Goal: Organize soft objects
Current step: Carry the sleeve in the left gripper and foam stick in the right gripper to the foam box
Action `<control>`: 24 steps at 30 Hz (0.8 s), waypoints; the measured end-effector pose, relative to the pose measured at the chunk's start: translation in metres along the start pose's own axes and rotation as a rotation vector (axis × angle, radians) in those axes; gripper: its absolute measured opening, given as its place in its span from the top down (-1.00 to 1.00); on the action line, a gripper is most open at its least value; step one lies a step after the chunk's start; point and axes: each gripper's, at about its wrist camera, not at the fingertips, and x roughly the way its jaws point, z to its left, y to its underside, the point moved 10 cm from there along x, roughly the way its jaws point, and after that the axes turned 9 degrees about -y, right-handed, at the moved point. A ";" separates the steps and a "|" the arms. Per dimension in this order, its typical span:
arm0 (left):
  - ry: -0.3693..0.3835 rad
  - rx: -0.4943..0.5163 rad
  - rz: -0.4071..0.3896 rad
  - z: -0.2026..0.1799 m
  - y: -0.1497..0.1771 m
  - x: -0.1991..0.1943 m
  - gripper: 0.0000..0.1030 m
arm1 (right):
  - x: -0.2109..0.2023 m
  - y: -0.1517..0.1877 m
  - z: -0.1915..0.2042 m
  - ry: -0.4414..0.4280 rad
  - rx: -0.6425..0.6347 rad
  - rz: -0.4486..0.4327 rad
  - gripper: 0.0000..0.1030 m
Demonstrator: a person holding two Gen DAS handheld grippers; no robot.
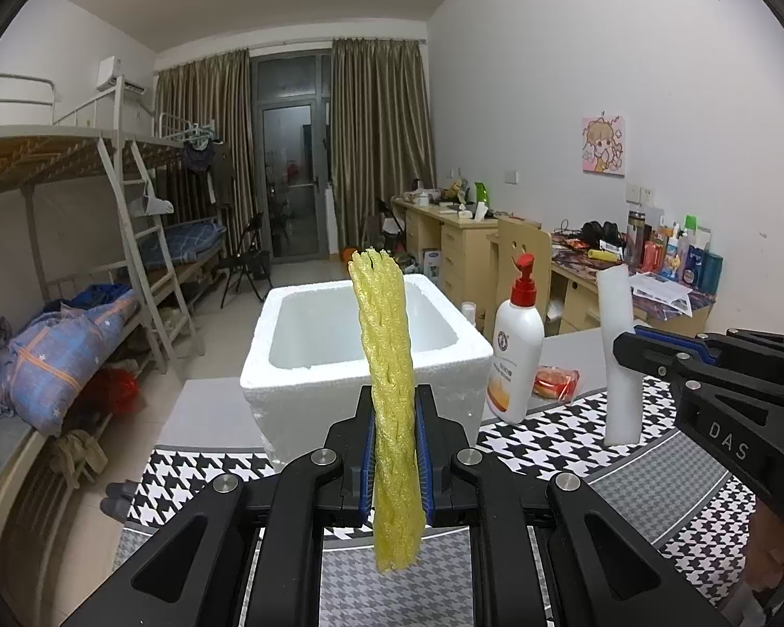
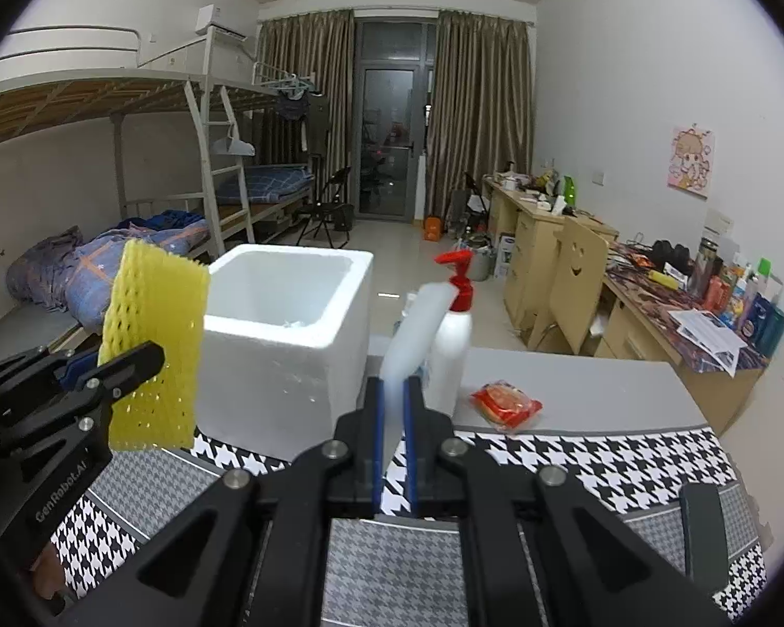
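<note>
My left gripper point(image 1: 396, 449) is shut on a yellow foam net sleeve point(image 1: 389, 366), held upright in front of the white foam box point(image 1: 298, 366). The sleeve point(image 2: 151, 345) and left gripper point(image 2: 125, 360) also show at the left of the right wrist view. My right gripper point(image 2: 392, 402) is shut on a white foam sheet point(image 2: 410, 334), held upright just right of the box point(image 2: 266, 366). In the left wrist view the sheet point(image 1: 619, 355) and right gripper point(image 1: 627, 350) are at the right. The box is open and looks empty.
A white pump bottle point(image 1: 515, 355) with a red top stands right of the box. A red snack packet point(image 2: 506, 405) lies on the grey table beyond the houndstooth mat point(image 2: 575, 465). Bunk beds stand at the left, desks and a chair point(image 2: 575, 282) at the right.
</note>
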 end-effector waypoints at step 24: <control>-0.020 -0.017 -0.024 0.015 -0.023 0.011 0.72 | 0.016 -0.022 0.022 -0.073 -0.042 -0.008 0.82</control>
